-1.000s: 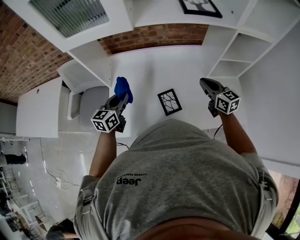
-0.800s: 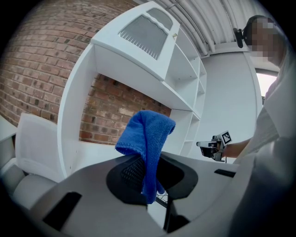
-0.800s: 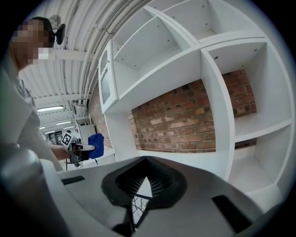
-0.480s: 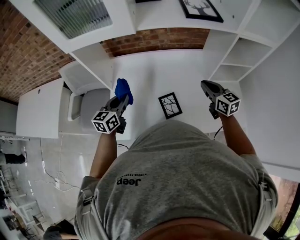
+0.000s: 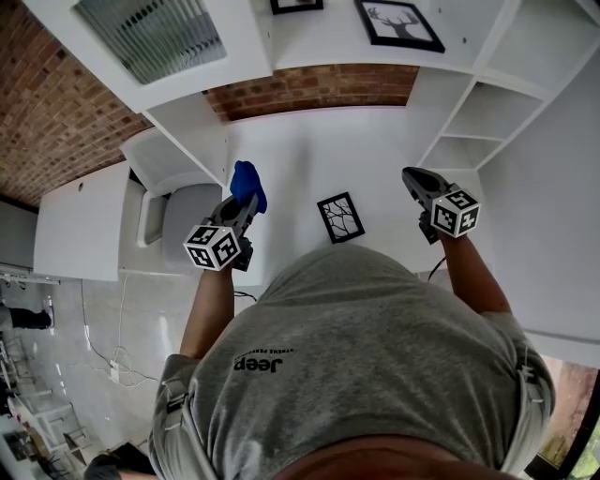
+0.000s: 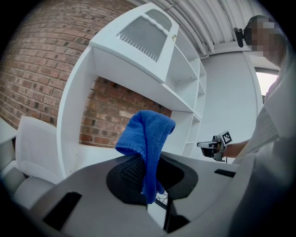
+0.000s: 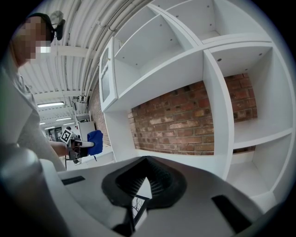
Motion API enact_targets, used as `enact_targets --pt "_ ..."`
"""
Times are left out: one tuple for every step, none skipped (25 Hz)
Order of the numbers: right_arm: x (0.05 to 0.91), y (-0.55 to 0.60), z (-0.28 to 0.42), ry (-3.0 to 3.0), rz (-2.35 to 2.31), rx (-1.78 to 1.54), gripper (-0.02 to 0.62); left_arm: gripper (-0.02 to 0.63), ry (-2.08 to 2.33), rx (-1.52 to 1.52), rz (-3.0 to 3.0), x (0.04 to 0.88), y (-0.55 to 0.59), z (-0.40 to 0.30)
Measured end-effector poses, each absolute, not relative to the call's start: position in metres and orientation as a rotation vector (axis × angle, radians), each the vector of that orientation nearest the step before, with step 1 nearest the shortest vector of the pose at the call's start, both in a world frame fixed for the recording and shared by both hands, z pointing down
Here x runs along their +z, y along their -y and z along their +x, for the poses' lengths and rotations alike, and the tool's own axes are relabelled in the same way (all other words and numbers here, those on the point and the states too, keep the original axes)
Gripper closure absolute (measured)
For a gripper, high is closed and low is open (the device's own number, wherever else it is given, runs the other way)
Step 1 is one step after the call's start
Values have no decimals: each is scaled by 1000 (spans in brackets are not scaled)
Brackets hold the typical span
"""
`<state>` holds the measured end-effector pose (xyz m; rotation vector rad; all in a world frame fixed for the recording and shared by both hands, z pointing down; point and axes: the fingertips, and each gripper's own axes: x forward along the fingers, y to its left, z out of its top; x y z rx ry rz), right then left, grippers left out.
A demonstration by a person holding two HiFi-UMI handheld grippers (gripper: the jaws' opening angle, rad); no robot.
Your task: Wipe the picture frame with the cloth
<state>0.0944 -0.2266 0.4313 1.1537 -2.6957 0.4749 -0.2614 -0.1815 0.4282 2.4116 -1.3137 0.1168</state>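
A small black picture frame [image 5: 340,217] with a branching pattern lies flat on the white desk [image 5: 319,150], between my two grippers. My left gripper [image 5: 246,199] hovers at the desk's left edge, shut on a blue cloth [image 5: 247,183]. In the left gripper view the cloth [image 6: 147,139] stands up from the jaws and drapes down between them. My right gripper [image 5: 411,174] is held to the right of the frame, shut with nothing in it. In the right gripper view a corner of the frame [image 7: 138,203] shows below the closed jaws, and the cloth [image 7: 95,141] at far left.
White shelving [image 5: 469,112] stands at the desk's right, with a brick wall [image 5: 309,80] behind. Two framed pictures [image 5: 398,23] sit on the upper shelf. A grey chair [image 5: 183,220] stands left of the desk. The person's torso fills the lower head view.
Both grippers and the picture frame keep their places. Only the head view has shifted slightly, showing more of the upper shelf.
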Motion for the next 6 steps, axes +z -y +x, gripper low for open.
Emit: enact_targets --pt "431 227 95 2695 1152 474 580 546 1313 117 2411 428 182 -261" --pt "431 227 95 2694 1151 474 580 546 1313 117 2411 428 182 -261" --pt "431 227 95 2693 1150 473 580 546 1313 116 2410 428 182 -260" --pt "431 228 96 2692 1149 473 580 546 1313 116 2410 427 182 -260" --pt "431 228 96 2690 1149 472 580 546 1313 115 2410 427 183 -259" --pt "431 228 96 2689 1148 471 580 546 1313 114 2411 427 183 -258"
